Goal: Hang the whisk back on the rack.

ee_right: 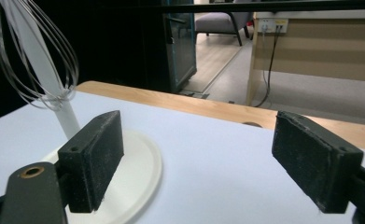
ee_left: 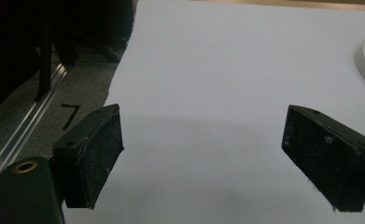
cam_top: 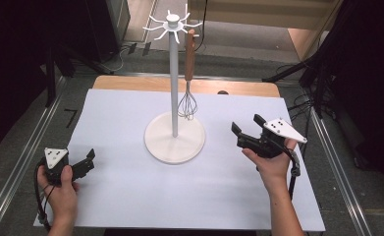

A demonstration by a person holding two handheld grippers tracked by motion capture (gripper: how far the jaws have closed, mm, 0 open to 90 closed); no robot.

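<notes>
White table sheet [cam_top: 130,196], whisk [cam_top: 188,73] hanging on white stand [cam_top: 174,88] — both grippers [cam_top: 84,164] [cam_top: 246,129] released, floor mark perhaps "7" [cam_top: 71,117].

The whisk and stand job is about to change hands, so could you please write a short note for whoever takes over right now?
Left gripper: open, holding nothing, low over the white sheet at the near left.
Right gripper: open, holding nothing, right of the stand's base and aimed toward it.
Whisk: hangs from a hook at the top of the stand, wooden handle up, wire head down, just above the base.
Done: nothing is gripped; the whisk is on its hook.
Left: if the whisk is to come off, the right gripper is the nearer one; close on the handle and lift it clear of the hook.
</notes>
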